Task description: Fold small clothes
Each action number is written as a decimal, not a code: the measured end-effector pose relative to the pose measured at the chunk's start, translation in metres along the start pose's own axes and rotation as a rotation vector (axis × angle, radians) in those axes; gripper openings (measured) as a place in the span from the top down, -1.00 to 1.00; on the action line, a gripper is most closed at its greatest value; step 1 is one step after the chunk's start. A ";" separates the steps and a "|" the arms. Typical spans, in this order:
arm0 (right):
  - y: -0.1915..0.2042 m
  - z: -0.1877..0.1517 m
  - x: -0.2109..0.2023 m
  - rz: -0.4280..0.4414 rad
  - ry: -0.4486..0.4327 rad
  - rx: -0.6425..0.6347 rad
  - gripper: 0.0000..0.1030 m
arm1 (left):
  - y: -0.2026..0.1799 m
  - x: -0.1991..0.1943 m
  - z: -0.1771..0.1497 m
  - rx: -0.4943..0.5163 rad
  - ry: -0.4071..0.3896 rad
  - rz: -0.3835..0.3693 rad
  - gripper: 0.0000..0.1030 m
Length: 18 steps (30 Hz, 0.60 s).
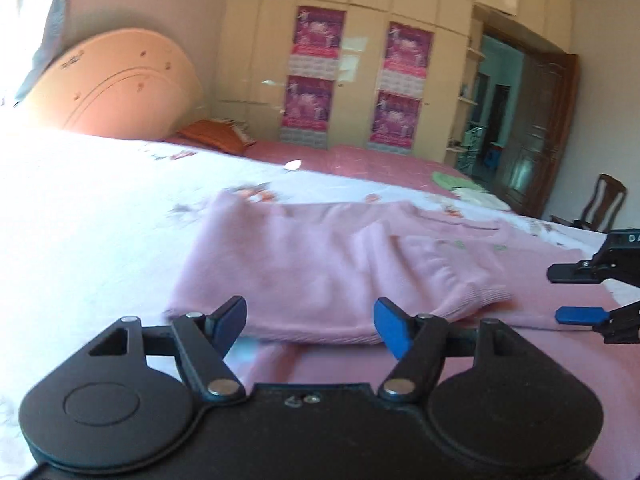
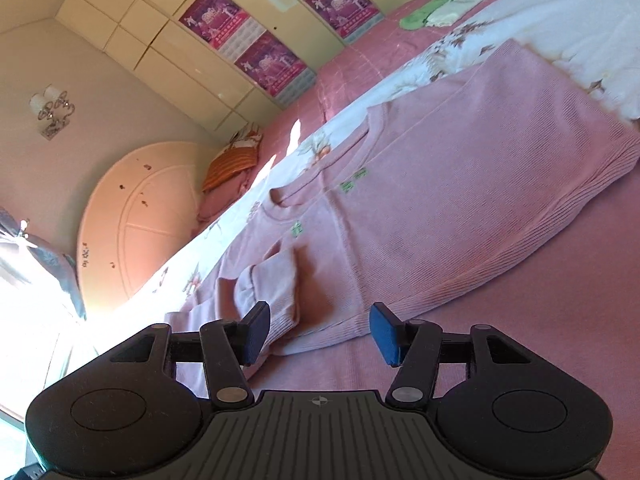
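1. The sweater (image 1: 320, 256) is pink and lies flat on the bed (image 1: 100, 208), partly on a white floral sheet (image 2: 580, 16) and partly on the pink cover (image 2: 520, 320).
2. The left gripper (image 1: 310, 326) has its jaws apart and holds nothing. The near folded edge of the sweater lies just beyond the fingertips, in line with the gap between them.
3. In the left wrist view, the right gripper (image 1: 576, 292) enters at the right edge, over the right part of the sweater. Its jaws are apart.
4. In the right wrist view, the right gripper (image 2: 318, 330) is empty. The ribbed hem lies just past the gap between the jaws.
5. A sleeve (image 2: 268, 280) is folded over onto the sweater body. Its cuff is next to the left finger (image 2: 256, 330).
6. The neckline (image 2: 296, 196) lies on the far side, towards the sheet.
7. Green and pale clothes (image 2: 436, 12) lie well apart, at the far edge of the bed.
8. A wardrobe (image 1: 360, 60) with purple posters stands beyond the bed.
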State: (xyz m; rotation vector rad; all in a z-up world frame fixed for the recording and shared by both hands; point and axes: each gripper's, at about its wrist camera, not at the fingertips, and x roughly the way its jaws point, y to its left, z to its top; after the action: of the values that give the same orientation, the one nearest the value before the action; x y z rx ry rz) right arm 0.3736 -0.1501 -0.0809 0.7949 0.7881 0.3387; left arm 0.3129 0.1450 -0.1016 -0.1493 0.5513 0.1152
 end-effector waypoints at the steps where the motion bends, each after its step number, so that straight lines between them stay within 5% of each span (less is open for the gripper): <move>1: 0.002 -0.002 0.008 0.008 0.013 0.002 -0.08 | 0.011 0.001 -0.003 -0.015 0.023 0.018 -0.26; 4: 0.005 -0.005 0.034 0.031 0.057 0.027 -0.07 | 0.035 0.005 -0.008 -0.066 0.074 0.038 -0.20; 7: 0.010 -0.007 0.054 0.038 0.094 0.029 0.52 | 0.047 0.007 -0.008 -0.092 0.077 0.013 -0.21; 17: 0.036 -0.002 0.070 -0.016 0.093 -0.096 0.58 | 0.046 0.023 -0.008 -0.071 0.085 -0.003 -0.23; 18: 0.040 -0.002 0.070 -0.030 0.090 -0.133 0.70 | 0.045 0.023 -0.008 -0.063 0.085 -0.003 -0.23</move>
State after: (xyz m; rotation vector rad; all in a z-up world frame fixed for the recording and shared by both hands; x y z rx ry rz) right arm 0.4197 -0.0839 -0.0868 0.6458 0.8516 0.3976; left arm 0.3216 0.1893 -0.1249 -0.2176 0.6322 0.1237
